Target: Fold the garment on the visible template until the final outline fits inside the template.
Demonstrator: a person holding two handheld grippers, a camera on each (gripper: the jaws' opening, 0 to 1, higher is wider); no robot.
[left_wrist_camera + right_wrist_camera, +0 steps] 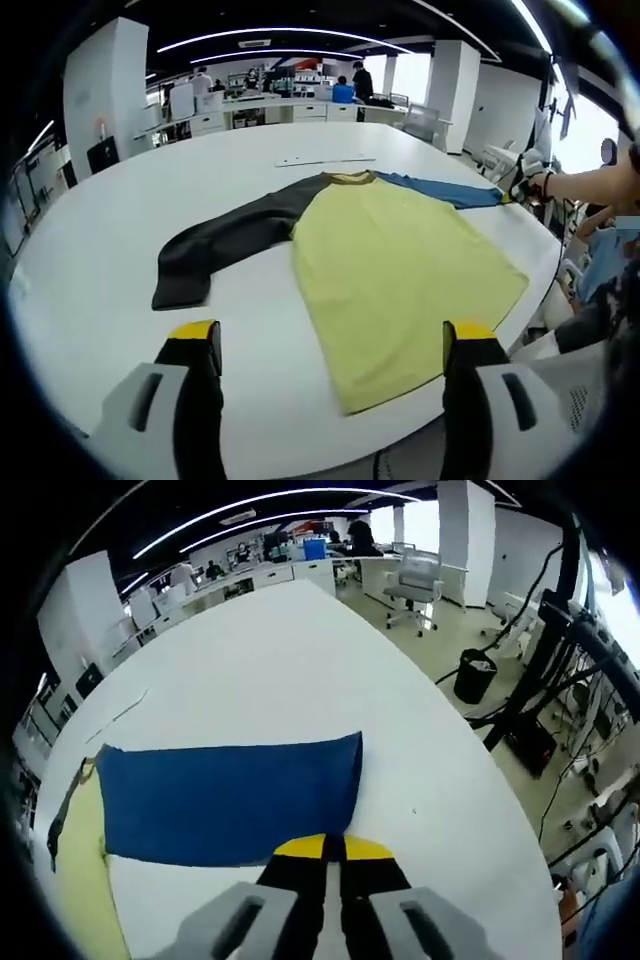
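The shirt [400, 270] lies flat on the white counter [130, 200], yellow body near, black sleeve left, blue sleeve [230, 800] right. The left gripper [335, 345] fingers are wide apart. The right gripper [333, 848] fingers are pressed together at the blue sleeve's edge; I cannot tell if they pinch it.

In the right gripper view, the shirt [225, 800] was cut off at the left edge, leaving just a strip of its yellow body in sight, and the right claw [334, 848] hid the blue sleeve's near edge. In the left gripper view, the far right claw [527, 180] was too small to tell how its jaws stood. People at the far desks [290, 108] were too small to make out.
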